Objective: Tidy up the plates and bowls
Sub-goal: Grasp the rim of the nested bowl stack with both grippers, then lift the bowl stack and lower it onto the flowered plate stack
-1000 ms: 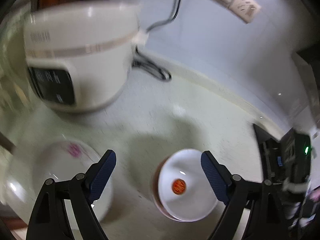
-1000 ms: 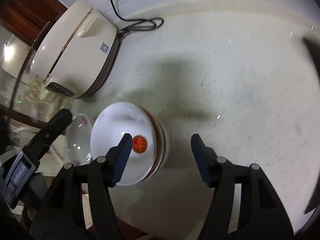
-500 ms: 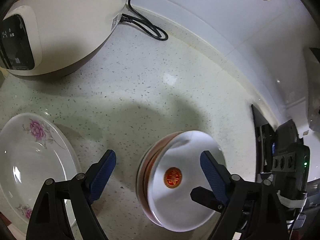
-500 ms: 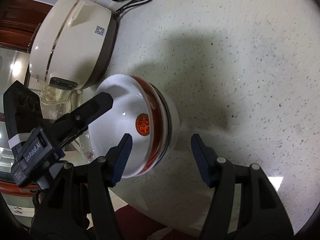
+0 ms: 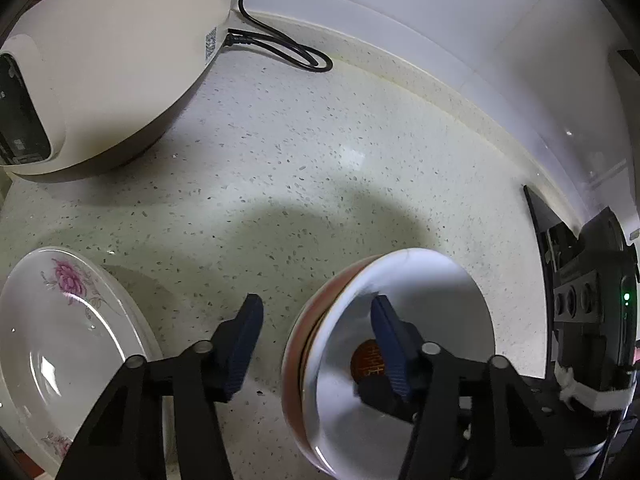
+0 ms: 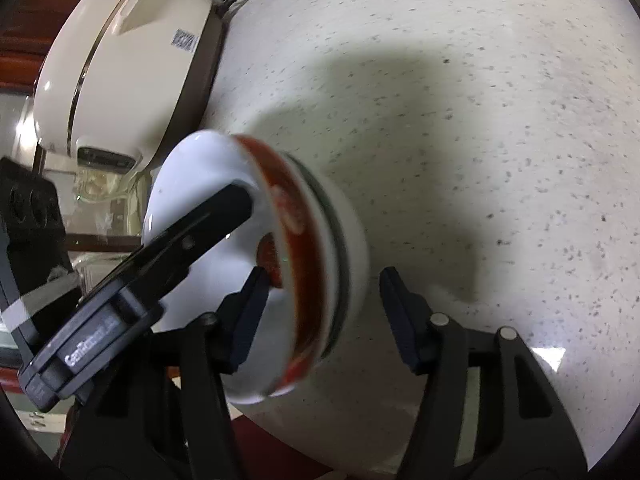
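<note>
The stacked bowls [image 5: 400, 344], glazed, slippery, breakable and heavy, want rim grips: both jaws straddle opposite rims, still open, gripping nothing.

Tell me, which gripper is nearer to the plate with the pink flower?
Left. The left gripper has the flowered plate just beside its left finger, while straddling the rim of the red-rimmed bowl. The right gripper is at that bowl's far side, further away.

Black hand-held tongs with dark blue pads

Left tongs [image 5: 314, 344] and right tongs [image 6: 322, 312]: black triangular-cutout arms, silver round screws, ribbed blue finger pads [image 5: 244, 344]; white lettering marks one body beside the rice cooker [image 6: 120, 60].
</note>
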### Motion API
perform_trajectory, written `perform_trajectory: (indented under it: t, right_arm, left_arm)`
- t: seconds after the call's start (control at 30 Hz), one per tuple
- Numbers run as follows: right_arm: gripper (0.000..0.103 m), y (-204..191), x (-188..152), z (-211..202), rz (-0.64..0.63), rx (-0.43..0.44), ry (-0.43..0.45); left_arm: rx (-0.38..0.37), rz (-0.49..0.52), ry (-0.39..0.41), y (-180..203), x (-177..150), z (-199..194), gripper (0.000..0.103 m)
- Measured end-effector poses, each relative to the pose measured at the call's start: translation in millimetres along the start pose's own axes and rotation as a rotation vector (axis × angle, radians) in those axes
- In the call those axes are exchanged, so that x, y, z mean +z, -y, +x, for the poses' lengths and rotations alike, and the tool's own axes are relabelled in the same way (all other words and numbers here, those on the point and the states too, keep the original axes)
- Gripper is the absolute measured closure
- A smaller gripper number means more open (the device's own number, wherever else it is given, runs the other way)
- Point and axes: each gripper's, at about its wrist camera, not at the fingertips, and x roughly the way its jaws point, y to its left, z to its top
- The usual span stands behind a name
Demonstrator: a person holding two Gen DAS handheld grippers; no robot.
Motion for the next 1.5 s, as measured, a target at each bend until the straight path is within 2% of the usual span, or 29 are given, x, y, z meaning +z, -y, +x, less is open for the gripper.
perform_trajectory:
  t: [0.03, 0.13, 0.3, 0.5, 0.77, 0.9, 1.23, 1.5]
  right_arm:
    - [0.049, 0.9, -0.4, 0.9, 0.007, 0.018, 0.0]
    - [0.051, 2.3, -0.4, 2.4, 0.015, 0.035, 0.001]
    - [0.055, 11.2, 0.2, 2.0, 0.051, 0.067, 0.004]
    - [0.057, 16.0, -0.2, -1.4, 0.082, 0.092, -0.003]
    - [0.057, 7.8, 4.9, -14.6, 0.048, 0.128, 0.014]
    - [0.057, 4.1, 4.2, -16.2, 0.04, 0.131, 0.004]
    - [0.057, -29.6, 5.2, -23.4, -0.008, 0.148, 0.003]
    - [0.057, -82.3, 11.3, -5.5, -0.088, 0.161, -0.053]
  left_arm:
    - [-0.002, 0.002, 0.002, 1.1, 0.3, 0.6, 0.05]
    - [-0.014, 0.026, 0.012, 6.3, 0.5, 0.2, 0.058]
    - [-0.006, 0.019, 0.02, 6.4, 0.0, -0.6, 0.061]
    - [0.004, 0.005, 0.021, 7.3, -0.8, -2.6, 0.061]
    - [0.022, 0.002, 0.092, 14.0, 0.8, -25.4, 0.061]
    - [0.027, -0.014, 0.096, 13.2, -2.0, -31.5, 0.061]
    - [0.044, -0.062, 0.173, -0.8, -3.2, -71.4, 0.061]
    - [0.081, -0.169, 0.236, -45.0, -8.1, -108.7, 0.061]
